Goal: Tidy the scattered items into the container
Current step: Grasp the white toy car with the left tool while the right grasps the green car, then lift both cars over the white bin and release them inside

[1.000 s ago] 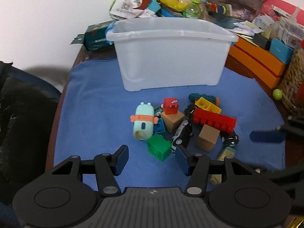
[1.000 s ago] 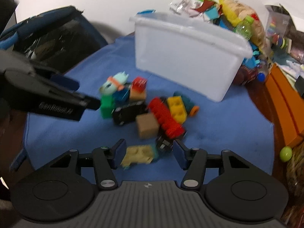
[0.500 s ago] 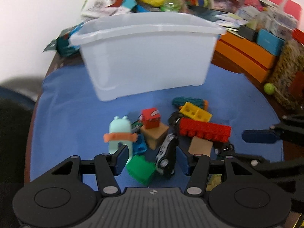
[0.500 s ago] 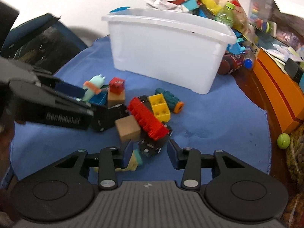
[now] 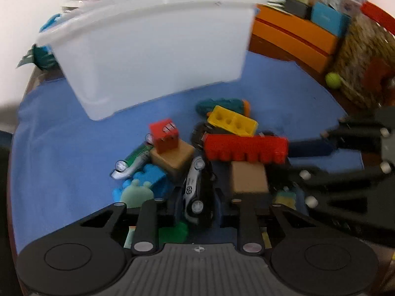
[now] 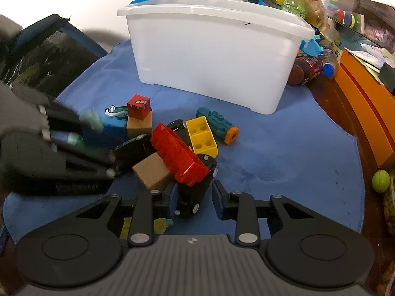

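A white plastic bin [image 5: 153,49] [image 6: 212,56] stands at the back of a blue mat [image 5: 54,153]. A pile of toys lies in front of it: a red brick [image 5: 246,148] [image 6: 180,160], a yellow brick [image 5: 232,120] [image 6: 201,135], tan cubes [image 5: 249,177] [image 6: 153,172], a small red cube [image 5: 164,133] [image 6: 138,106]. My left gripper [image 5: 197,203] is open, its fingers on either side of a black and white toy car [image 5: 197,187]. My right gripper [image 6: 195,202] is open around a black toy car [image 6: 195,194].
Orange boxes [image 5: 293,37] [image 6: 363,103] line the right edge. A green ball [image 5: 333,80] [image 6: 381,181] lies beside a woven basket [image 5: 365,56]. Snack bags and bottles [image 6: 293,2] pile behind the bin. A dark chair [image 6: 42,59] stands at the left.
Both grippers have moved forward and down into the toy pile. The left now straddles the black and white car, the right straddles the black car.
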The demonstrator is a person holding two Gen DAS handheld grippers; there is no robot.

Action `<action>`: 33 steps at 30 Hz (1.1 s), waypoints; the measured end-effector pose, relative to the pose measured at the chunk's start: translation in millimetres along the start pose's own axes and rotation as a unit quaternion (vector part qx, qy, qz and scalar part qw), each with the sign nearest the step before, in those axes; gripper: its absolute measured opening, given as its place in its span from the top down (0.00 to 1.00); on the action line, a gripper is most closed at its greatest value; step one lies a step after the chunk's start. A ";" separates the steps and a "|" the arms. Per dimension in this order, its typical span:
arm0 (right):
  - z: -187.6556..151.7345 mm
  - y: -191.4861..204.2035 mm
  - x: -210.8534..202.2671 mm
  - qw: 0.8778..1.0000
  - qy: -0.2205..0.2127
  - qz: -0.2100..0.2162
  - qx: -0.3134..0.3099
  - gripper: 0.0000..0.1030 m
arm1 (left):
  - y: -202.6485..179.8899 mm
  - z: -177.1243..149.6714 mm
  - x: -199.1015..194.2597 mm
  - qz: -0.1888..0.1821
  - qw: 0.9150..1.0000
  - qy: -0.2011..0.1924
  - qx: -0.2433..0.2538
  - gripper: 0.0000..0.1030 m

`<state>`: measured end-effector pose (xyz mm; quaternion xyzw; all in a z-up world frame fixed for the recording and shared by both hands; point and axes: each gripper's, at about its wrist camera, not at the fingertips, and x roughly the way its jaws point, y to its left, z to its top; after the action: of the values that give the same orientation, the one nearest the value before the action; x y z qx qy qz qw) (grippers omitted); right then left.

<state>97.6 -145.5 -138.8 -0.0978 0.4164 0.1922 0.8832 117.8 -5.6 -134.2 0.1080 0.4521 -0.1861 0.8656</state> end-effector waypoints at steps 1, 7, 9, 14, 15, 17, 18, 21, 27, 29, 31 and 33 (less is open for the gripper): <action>1.0 0.5 0.9 1.000 0.001 0.000 0.000 0.67 | -1.2 -1.1 -0.3 0.003 1.000 -0.004 0.001 0.71; 1.5 5.4 5.9 1.000 0.005 0.002 -0.006 0.67 | 9.4 -0.7 1.2 -0.001 0.999 -0.018 -0.040 0.71; 1.1 6.2 7.0 1.000 0.003 0.002 -0.011 0.66 | 6.9 -0.2 1.8 0.002 0.999 -0.018 -0.033 0.72; 2.6 -1.2 5.9 1.000 0.012 -0.007 0.010 0.66 | 1.3 -1.0 -0.2 0.000 0.999 -0.020 -0.031 0.76; 2.4 -1.8 6.0 1.000 0.013 -0.008 0.011 0.65 | 0.6 -1.4 -0.6 0.001 0.999 -0.021 -0.033 0.76; 1.3 -2.1 8.4 1.000 0.019 -0.001 0.013 0.64 | 0.1 -2.3 -1.6 0.003 0.999 -0.023 -0.036 0.77; 0.0 -1.2 9.6 1.000 0.020 0.003 0.013 0.64 | -0.2 -2.9 -2.0 0.004 0.999 -0.024 -0.037 0.77; -4.1 2.6 10.0 1.000 0.016 0.002 -0.012 0.68 | -1.4 -3.9 -2.3 0.009 0.999 -0.026 -0.044 0.77; -3.5 -7.9 4.4 1.000 0.013 -0.002 0.000 0.80 | -4.2 -2.3 -8.7 0.018 0.998 -0.035 -0.055 0.78; -3.5 -11.0 0.0 1.000 0.009 -0.006 0.002 0.80 | -3.9 -0.9 -12.6 0.020 0.997 -0.039 -0.059 0.78; -3.1 -13.5 -7.3 1.000 0.000 -0.011 0.003 0.80 | -3.7 0.8 -18.0 0.021 0.997 -0.047 -0.061 0.78; -1.2 -14.5 -13.0 1.000 -0.009 -0.017 0.002 0.80 | -3.6 2.4 -22.0 0.023 0.996 -0.052 -0.063 0.78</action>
<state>95.3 -162.4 -129.3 -0.1009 0.4071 0.1773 0.8903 106.6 -4.8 -114.8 0.0536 0.4145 -0.1431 0.8971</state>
